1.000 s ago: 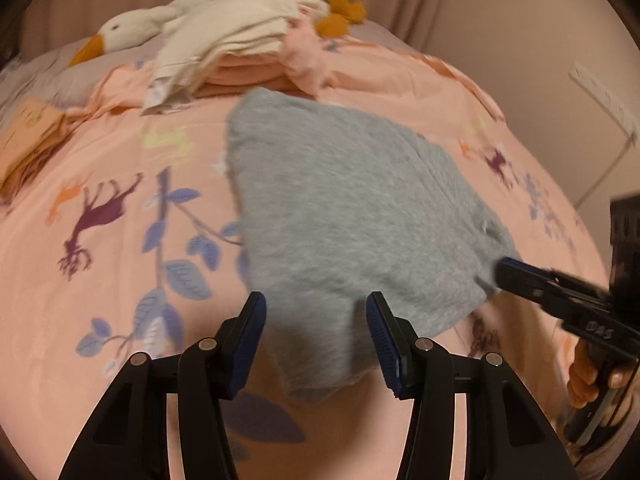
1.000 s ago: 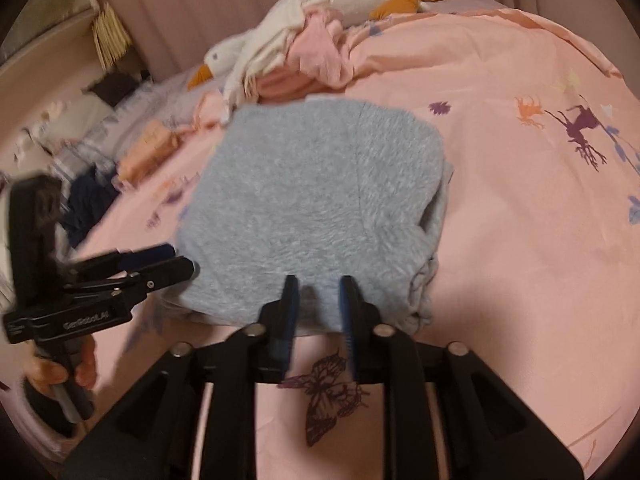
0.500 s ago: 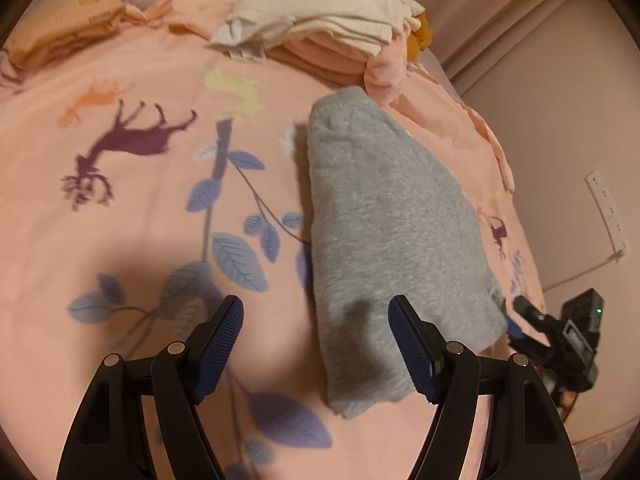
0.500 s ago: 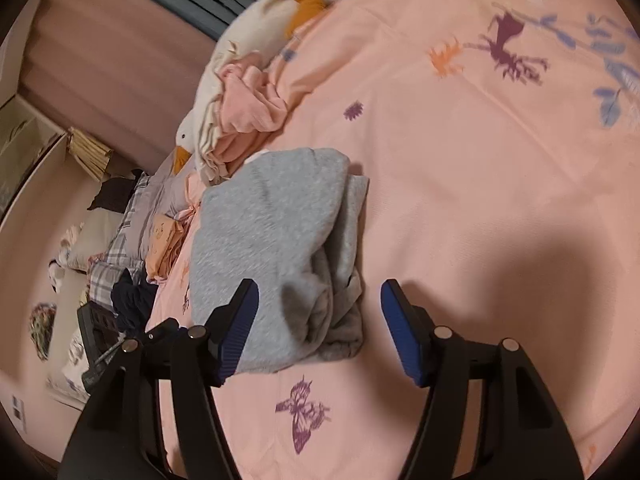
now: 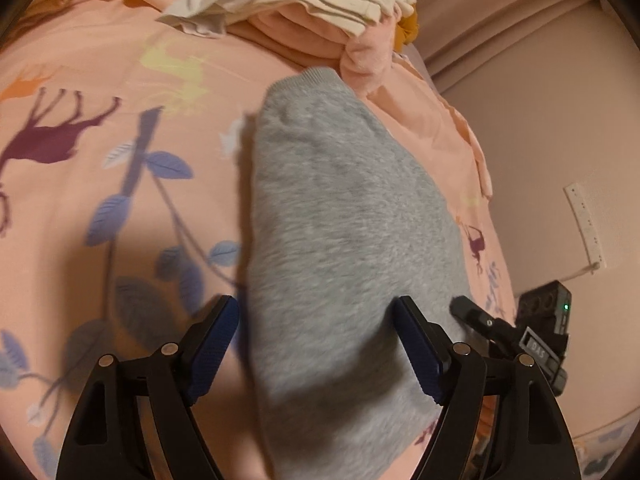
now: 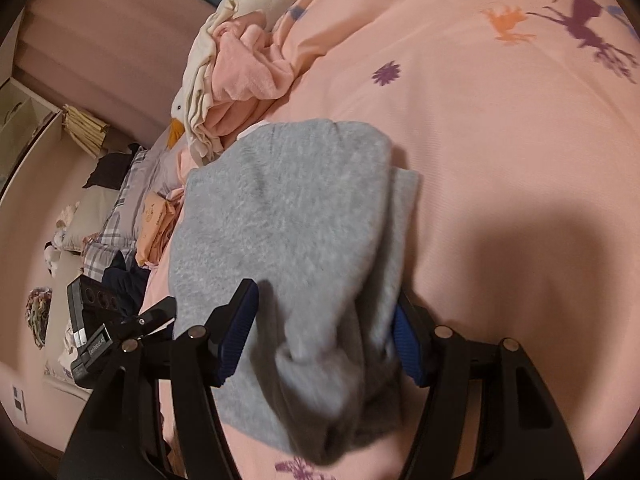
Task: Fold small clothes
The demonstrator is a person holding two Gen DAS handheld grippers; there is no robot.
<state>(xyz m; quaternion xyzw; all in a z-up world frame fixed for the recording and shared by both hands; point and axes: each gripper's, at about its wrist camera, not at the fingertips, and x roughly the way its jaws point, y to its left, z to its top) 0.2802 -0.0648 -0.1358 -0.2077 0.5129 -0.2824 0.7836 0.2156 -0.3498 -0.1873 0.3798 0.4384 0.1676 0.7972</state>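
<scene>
A folded grey fleece garment (image 5: 340, 220) (image 6: 288, 208) lies on the pink patterned bed sheet (image 5: 100, 200) (image 6: 500, 160). My left gripper (image 5: 316, 344) straddles one near end of it. Its jaws are opening, the cloth lies between them, and the pads do not squeeze it. My right gripper (image 6: 320, 340) straddles the opposite, bunched end with its jaws wide and grey cloth filling the gap, not pinched. Each gripper also shows at the edge of the other's view, the right gripper (image 5: 466, 310) and the left gripper (image 6: 160, 316).
A pile of cream and pink clothes (image 5: 304, 4) (image 6: 236, 76) sits just beyond the garment, with a goose plush (image 6: 180, 110) beside it. A folded orange garment (image 6: 154, 216) and pillows lie further off. The bed edge and a wall (image 5: 560, 120) run close on one side.
Both grippers have opened wide, rolled and dropped down over the ends of the grey garment. The right one had been nearly shut a second ago.
</scene>
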